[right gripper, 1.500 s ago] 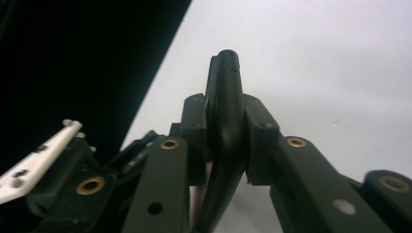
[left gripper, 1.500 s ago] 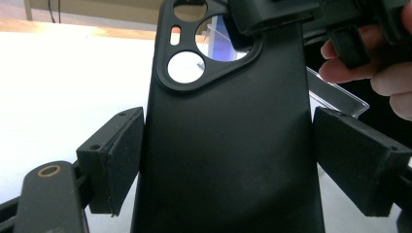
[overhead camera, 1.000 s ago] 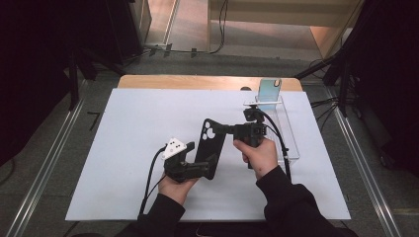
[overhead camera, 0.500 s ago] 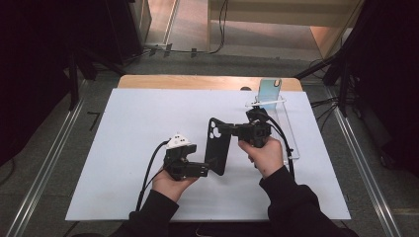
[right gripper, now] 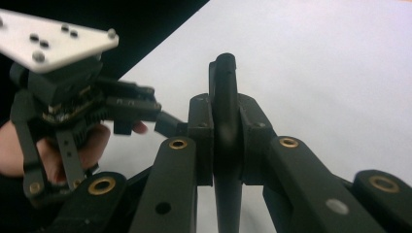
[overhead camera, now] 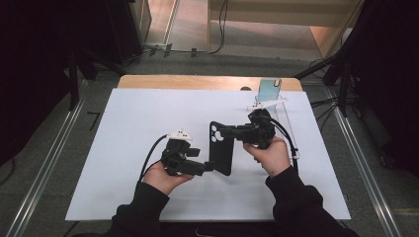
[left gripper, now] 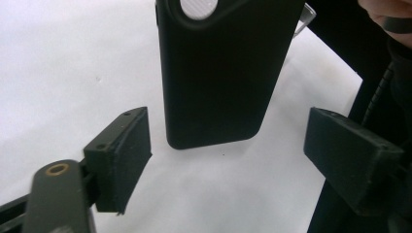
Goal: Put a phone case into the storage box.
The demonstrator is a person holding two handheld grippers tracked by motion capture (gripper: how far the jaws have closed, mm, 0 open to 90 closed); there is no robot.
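A black phone case (overhead camera: pixel 222 148) with a camera cut-out at its top is held off the white sheet, and my right gripper (overhead camera: pixel 228 132) is shut on its upper part. In the right gripper view the case (right gripper: pixel 224 77) stands edge-on between the pressed pads of that gripper (right gripper: pixel 224 104). My left gripper (overhead camera: pixel 210 165) points at the case's lower end. Its jaws have just been closing and stand open. In the left gripper view the case's rounded bottom end (left gripper: pixel 214 97) hangs in the gap of the left gripper (left gripper: pixel 226 121), touching neither pad.
A white sheet (overhead camera: pixel 123 148) covers the table, whose wooden edge (overhead camera: pixel 197 81) shows at the back. A phone (overhead camera: pixel 269 90) leans on a clear stand (overhead camera: pixel 267 103) at the back right. Metal rails run along the floor on both sides.
The case, held by the right gripper, has shifted a little to the right and stands straighter. The left gripper has drawn back toward its lower end.
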